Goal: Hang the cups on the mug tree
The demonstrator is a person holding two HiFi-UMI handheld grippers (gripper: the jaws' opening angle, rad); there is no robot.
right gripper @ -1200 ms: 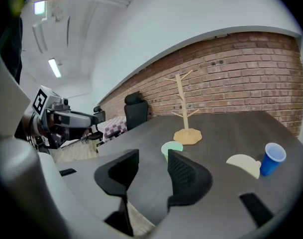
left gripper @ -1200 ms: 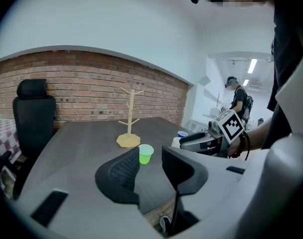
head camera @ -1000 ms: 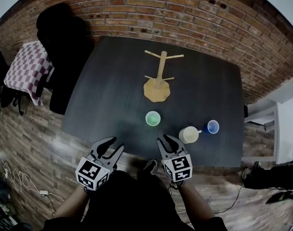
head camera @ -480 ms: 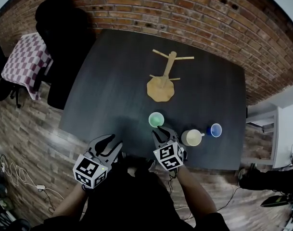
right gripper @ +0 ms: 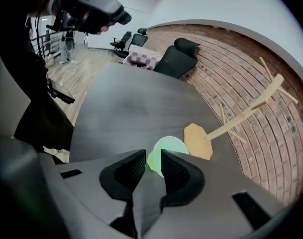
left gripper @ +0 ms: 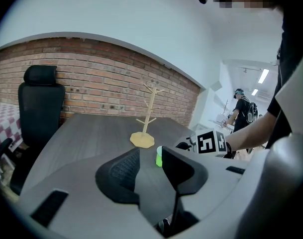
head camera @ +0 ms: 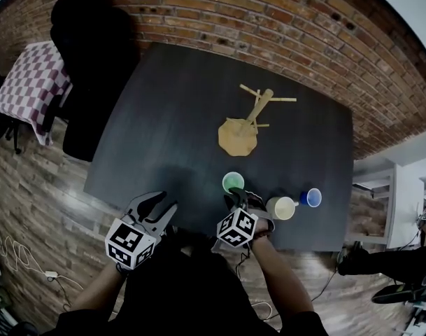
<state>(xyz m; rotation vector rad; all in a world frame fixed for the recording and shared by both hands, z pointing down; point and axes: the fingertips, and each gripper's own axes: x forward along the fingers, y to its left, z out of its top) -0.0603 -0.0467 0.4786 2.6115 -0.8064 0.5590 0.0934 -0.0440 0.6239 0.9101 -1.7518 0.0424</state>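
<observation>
Grasp step: the right hand-held gripper (right gripper: pixel 152 157), jaws just closed partway astride the handle (right gripper: pixel 151 162) of the green cup (right gripper: pixel 172 151), probably must pinch next; the left hand-held gripper (left gripper: pixel 150 156) hangs open, empty.

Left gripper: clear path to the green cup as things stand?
Probably not. The right gripper sits at the green cup; its fingers have just been closing, the cup's near edge between their tips, blocking the near side. The left gripper, open and empty, hangs by the table edge.
</observation>
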